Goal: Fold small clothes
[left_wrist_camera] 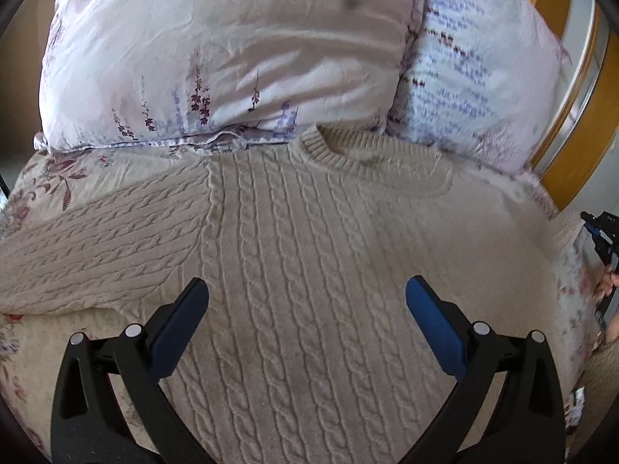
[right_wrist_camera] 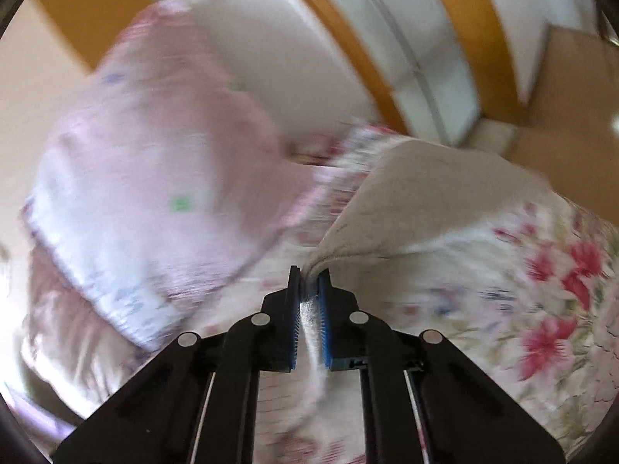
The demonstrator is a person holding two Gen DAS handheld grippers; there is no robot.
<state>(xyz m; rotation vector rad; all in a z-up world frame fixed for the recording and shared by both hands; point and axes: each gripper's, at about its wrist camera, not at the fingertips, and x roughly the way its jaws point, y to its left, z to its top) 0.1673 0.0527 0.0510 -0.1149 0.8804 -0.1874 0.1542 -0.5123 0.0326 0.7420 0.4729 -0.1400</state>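
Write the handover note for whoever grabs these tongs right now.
Left tongs: open, holding nothing, above the body of the cream cable-knit sweater.
Right tongs: shut on a cream fabric edge, apparently the sweater's right sleeve; that view is blurred.
Sweater lies flat on the floral bedspread, collar toward the pillows, left sleeve spread out.
Done: sweater laid out.
Left: all folds visible from the left view.

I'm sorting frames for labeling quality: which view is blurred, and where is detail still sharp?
Left wrist view: mostly sharp, cable knit of the sweater crisp, only the right pillow smeared. Right wrist view: heavy motion blur over the pillow and floral sheet; only the right gripper, shut on pale fabric, stays sharp. Both show fisheye bending.
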